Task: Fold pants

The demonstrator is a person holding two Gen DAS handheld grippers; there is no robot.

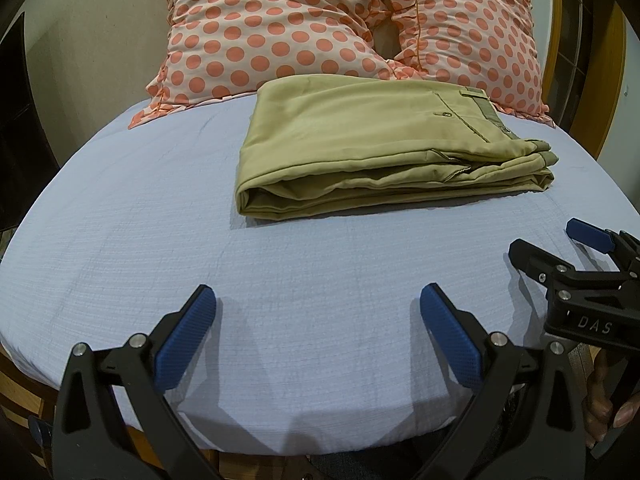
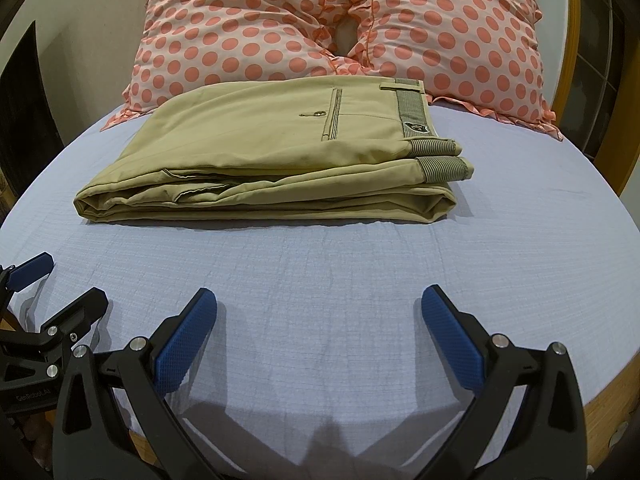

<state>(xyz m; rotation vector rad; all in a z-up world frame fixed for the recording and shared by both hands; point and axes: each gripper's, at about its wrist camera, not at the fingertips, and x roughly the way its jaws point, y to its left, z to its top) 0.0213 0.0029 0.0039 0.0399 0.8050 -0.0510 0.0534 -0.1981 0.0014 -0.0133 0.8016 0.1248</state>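
My left hand-held gripper [image 1: 318,300] hangs spread wide over the bed [image 1: 120,240], gripping nothing. The pants [image 1: 376,148] lie folded at twelve o'clock, touching the spotted pillows [image 1: 280,28]. My right hand-held gripper [image 2: 319,300] is equally wide, likewise gripping nothing.

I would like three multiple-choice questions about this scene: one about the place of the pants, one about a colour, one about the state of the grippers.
1. Where do the pants lie?
A. on the floor
B. on the bed sheet, in front of the pillows
C. on top of the pillows

2. What colour are the dots on the pillows?
A. green
B. black
C. salmon pink

3. How are the left gripper and right gripper?
A. both open, holding nothing
B. both shut on the pants
C. one shut on a pillow

Key: 1 B, the folded khaki stack rests on the blue sheet; 2 C, pink dots on pale fabric; 3 A, fingers wide apart over bare sheet.
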